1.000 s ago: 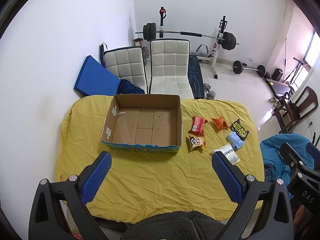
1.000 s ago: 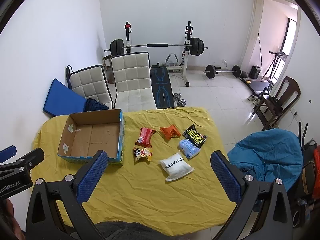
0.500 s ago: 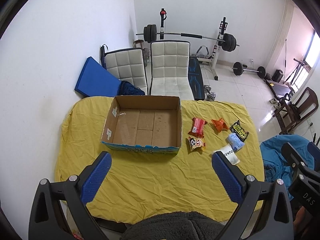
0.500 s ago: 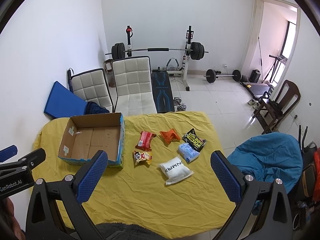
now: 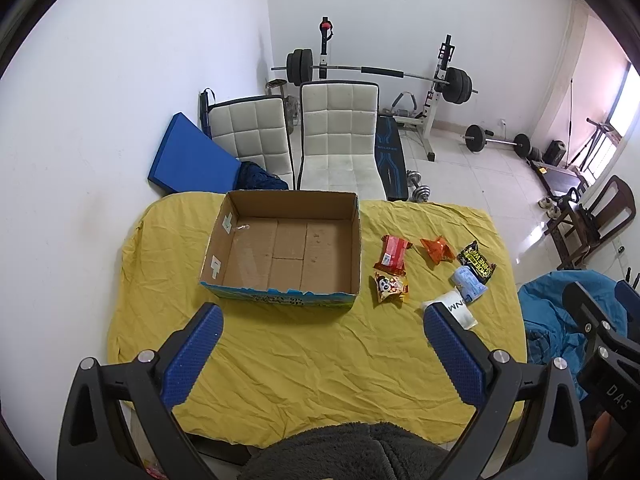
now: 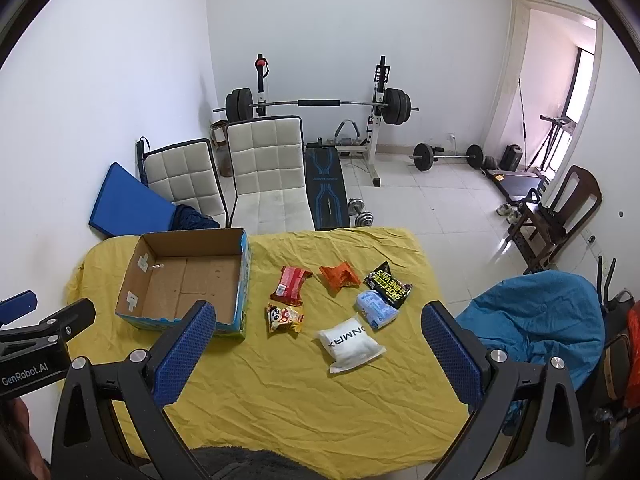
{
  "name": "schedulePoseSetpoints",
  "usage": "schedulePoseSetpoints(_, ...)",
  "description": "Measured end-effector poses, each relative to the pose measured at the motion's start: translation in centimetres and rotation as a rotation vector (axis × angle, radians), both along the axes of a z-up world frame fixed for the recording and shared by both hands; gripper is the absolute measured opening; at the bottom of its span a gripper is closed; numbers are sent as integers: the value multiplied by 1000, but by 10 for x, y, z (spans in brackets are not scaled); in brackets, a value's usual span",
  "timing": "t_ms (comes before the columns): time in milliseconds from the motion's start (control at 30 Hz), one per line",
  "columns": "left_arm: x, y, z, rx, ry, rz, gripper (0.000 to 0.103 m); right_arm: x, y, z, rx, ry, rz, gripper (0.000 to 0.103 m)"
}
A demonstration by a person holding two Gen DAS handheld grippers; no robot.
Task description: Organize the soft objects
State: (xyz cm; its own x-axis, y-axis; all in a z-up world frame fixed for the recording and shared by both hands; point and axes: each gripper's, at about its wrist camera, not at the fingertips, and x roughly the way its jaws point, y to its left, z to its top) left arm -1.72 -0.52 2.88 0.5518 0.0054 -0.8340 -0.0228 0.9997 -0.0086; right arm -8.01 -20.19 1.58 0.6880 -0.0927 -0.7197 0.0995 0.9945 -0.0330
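Note:
An empty cardboard box (image 5: pixel 248 292) (image 6: pixel 132 312) sits on the yellow-clothed table (image 5: pixel 280 360) (image 6: pixel 280 392), towards its left. To the right of the box lie several soft packets: a red one (image 5: pixel 393 253) (image 6: pixel 290 285), a yellow cartoon one (image 5: pixel 389 287) (image 6: pixel 285 317), an orange one (image 5: pixel 437 249) (image 6: pixel 339 275), a black one (image 5: pixel 477 261) (image 6: pixel 389 289), a light blue one (image 5: pixel 468 283) (image 6: pixel 376 308) and a white pouch (image 5: pixel 456 305) (image 6: pixel 350 344). My left gripper (image 5: pixel 320 356) and my right gripper (image 6: pixel 316 354) both hover high above the near table edge, open and holding nothing.
Two white padded chairs (image 5: pixel 338 136) stand behind the table, with a blue mat (image 5: pixel 188 160) leaning on the left wall. A barbell rack (image 6: pixel 320 104) and loose weights fill the back. A blue beanbag (image 6: pixel 540 320) and a wooden chair (image 6: pixel 568 208) sit at the right.
Both views have shifted slightly, with the table sitting a little lower in frame. Nothing on the table moved, and both grippers stayed open.

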Motion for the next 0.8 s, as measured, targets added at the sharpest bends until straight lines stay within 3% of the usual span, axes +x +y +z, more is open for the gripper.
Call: schedulePoseSetpoints(800,-1,-2,-1,-2,-1,1,103,5,3,7,2,-3,4,103)
